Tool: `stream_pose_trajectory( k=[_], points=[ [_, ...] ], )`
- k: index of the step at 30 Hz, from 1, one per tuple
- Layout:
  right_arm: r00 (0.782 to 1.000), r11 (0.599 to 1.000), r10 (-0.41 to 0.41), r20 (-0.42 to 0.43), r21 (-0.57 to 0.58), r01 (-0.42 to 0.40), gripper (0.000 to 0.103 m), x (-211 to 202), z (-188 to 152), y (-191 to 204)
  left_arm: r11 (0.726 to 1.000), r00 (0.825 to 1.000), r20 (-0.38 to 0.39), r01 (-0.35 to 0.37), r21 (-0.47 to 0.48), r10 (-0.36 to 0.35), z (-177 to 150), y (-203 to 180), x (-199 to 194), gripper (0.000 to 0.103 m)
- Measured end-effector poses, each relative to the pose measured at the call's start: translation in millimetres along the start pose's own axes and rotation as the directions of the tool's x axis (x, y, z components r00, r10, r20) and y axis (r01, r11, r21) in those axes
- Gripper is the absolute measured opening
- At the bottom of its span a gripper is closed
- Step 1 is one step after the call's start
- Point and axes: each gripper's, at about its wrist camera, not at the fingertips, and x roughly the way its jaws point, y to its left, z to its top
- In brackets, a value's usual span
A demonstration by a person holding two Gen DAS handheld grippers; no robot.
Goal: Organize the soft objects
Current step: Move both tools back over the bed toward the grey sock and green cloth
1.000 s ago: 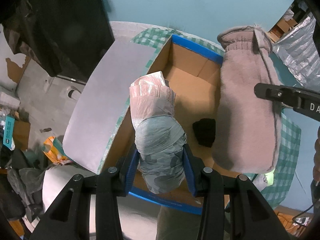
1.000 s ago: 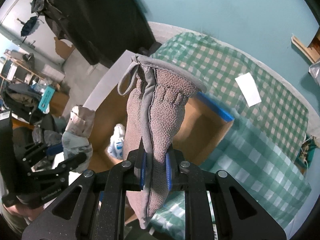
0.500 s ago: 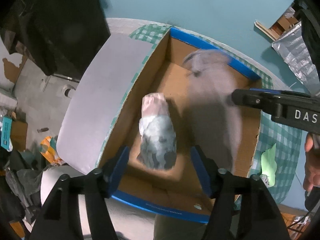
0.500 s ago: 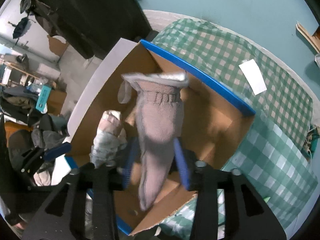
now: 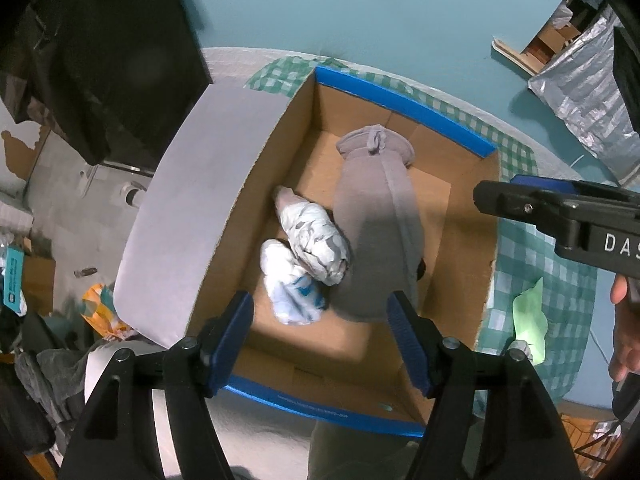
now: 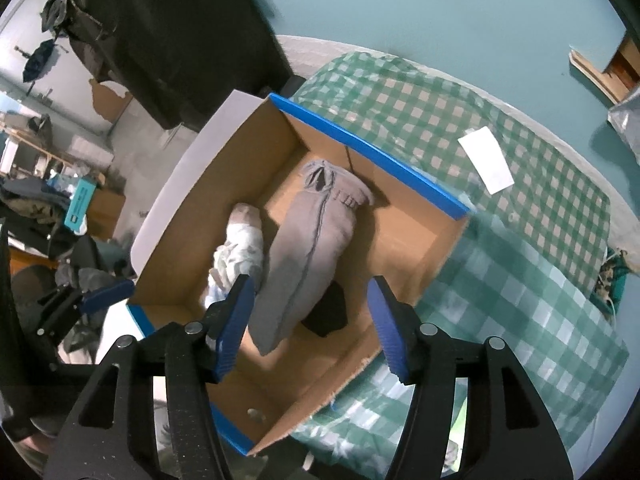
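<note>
Left wrist view looks straight down into the cardboard box (image 5: 464, 216), where the grey mitten (image 5: 376, 224) lies lengthwise on the floor, cuff toward the far wall. Just left of it, touching, sits the grey plastic-wrapped bundle (image 5: 314, 236), leaning on a white and blue bundle (image 5: 290, 284) nearer me. A small black item (image 6: 326, 308) peeks from under the mitten's right edge. The left gripper (image 5: 320, 336) hovers above the near end, jaws spread wide and empty; the right gripper (image 6: 310, 320) hangs over the box likewise, wide apart, holding nothing.

The risk I see: either tool dropping lower could snag the box's blue-taped rim or the raised white flap (image 5: 200, 208) at left and drag the box across the checked cloth (image 6: 520, 280), which looks loose and rumpled. The box sits on that green gingham cover, a white paper slip (image 6: 486, 166) lying far right, teal wall beyond, clutter on the floor at left.
</note>
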Motion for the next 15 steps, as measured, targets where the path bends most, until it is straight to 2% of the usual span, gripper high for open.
stream_pose_trajectory(
  k=[3,15],
  points=[
    [1.000,1.000,-0.004,0.006,0.011,0.004,0.064,-5.9,-5.7,-4.2,1.000,1.000,0.005,0.007,0.006,-0.008,-2.3,-4.5,-4.4,0.071],
    [0.999,0.997,-0.020,0.035,0.071,0.017,0.064,-31.0,-39.0,-26.5,0.997,0.999,0.015,0.027,0.075,-0.029,-15.2,-37.4,-15.7,0.071]
  ],
)
